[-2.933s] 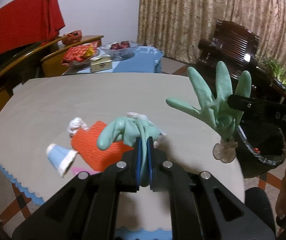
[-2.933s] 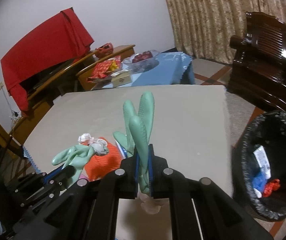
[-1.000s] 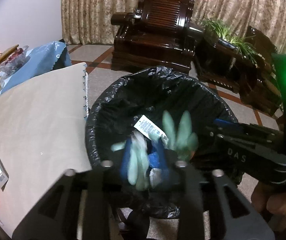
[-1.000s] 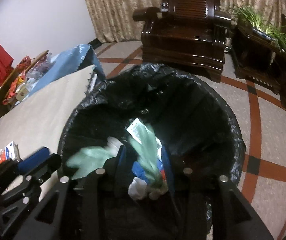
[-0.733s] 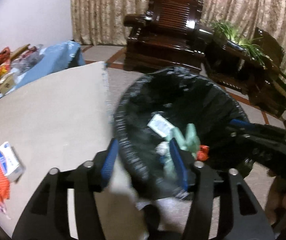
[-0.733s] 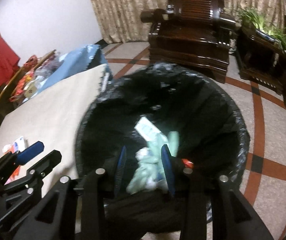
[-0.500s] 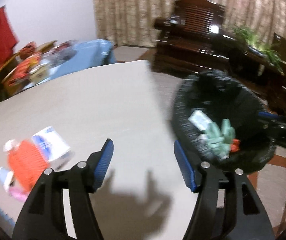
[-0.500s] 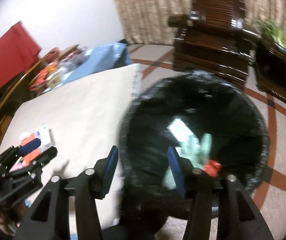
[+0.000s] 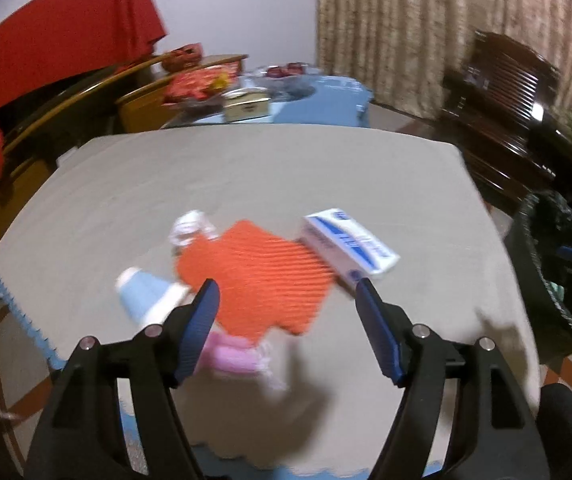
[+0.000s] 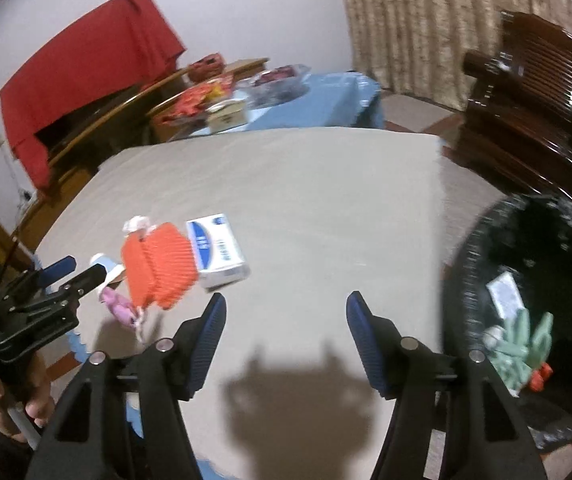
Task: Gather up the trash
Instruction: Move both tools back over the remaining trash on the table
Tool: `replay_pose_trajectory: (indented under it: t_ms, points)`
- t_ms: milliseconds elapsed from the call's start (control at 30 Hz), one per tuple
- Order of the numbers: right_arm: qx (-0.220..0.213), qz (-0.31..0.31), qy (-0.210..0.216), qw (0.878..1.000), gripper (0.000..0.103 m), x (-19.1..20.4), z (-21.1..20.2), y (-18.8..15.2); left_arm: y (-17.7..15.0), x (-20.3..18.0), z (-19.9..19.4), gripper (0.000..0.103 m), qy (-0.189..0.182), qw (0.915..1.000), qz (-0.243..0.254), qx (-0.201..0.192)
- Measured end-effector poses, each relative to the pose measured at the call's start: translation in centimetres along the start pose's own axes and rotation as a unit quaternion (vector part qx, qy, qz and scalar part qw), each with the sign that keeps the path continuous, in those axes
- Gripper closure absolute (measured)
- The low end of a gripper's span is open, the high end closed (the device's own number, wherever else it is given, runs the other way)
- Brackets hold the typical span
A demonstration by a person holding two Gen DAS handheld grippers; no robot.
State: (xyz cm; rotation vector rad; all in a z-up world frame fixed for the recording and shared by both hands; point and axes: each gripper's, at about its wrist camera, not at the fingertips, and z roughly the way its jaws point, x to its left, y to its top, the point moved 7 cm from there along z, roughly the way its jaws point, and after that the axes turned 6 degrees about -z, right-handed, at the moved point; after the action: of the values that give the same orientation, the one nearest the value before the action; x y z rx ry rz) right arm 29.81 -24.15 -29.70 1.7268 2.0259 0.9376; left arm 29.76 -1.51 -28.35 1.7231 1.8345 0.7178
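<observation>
While both sets of tongs are opening with nothing between their blue pads, I am reading the remaining trash on the surface. Left tongs are hanging over the cluster; right tongs are hanging over bare cloth, between the cluster and the lined bin beside the surface edge. Green gloves are lying inside that bin.

Items left, grouped near the front-left edge:
- Orange ribbed piece: I am judging it soft and light; take it at a free corner.
- White-and-blue carton, touching the orange piece: probably light and crushable; close across its narrow sides.
- Blue paper cup, lying on its side: thin-walled, likely to roll; pinch the rim.
- Crumpled white wad: compressible, any grip serves.
- Pink item, partly under the orange piece: blurred, and I cannot tell what it is.
</observation>
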Motion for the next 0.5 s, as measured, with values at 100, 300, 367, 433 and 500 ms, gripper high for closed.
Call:
replay_pose_trajectory:
  t_ms: [100,300,367,433,500]
  points:
    - [0.003,-0.013,0.011,1.000,0.041,2.4,1.5,0.5,-0.1,2.1,0.2,0.034,0.007,0.9999,-0.012,-0.002]
    - [0.014,-0.033,0.023,0.999,0.040,6.0,4.5,0.9,-0.8,4.4,0.8,0.034,0.007,0.9997,-0.023,-0.002]
    - [0.017,-0.036,0.025,0.999,0.040,6.8,5.4,0.7,-1.2,5.1,1.1,0.034,0.008,0.9996,-0.026,0.000]
    - [0.019,-0.037,0.024,0.999,0.040,7.5,6.1,0.5,-1.6,5.8,1.5,0.033,0.007,0.9995,-0.031,0.004]
    - [0.021,-0.038,0.021,0.999,0.040,8.1,6.7,0.3,-2.0,6.3,1.7,0.033,0.005,0.9995,-0.032,0.005]
